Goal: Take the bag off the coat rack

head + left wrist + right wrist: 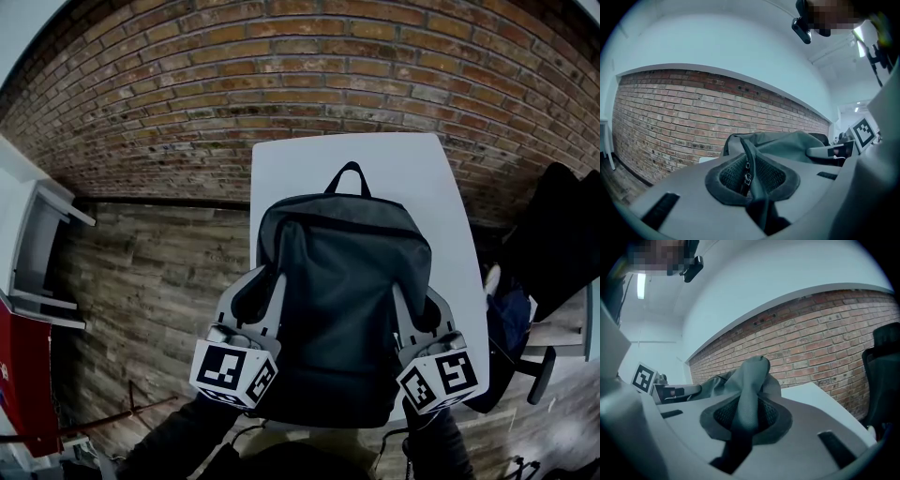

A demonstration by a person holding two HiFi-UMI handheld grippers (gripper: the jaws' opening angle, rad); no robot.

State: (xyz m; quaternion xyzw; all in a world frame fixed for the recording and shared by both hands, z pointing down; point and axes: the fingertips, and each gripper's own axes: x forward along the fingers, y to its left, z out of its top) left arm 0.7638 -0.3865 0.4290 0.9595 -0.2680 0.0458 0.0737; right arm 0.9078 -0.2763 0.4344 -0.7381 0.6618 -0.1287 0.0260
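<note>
Clamping grey bag (pixel 342 300) edges: left hand-held gripper (pixel 751 176), right hand-held gripper (pixel 747 416).

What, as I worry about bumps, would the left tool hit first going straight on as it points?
The backpack fold clamped in the left tool; past it, probably the brick wall, though depth is unclear.

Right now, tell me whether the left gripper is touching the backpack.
Touching. The left gripper has its jaws clamped on a fold of the backpack, which shows plainly in the left gripper view.
</note>
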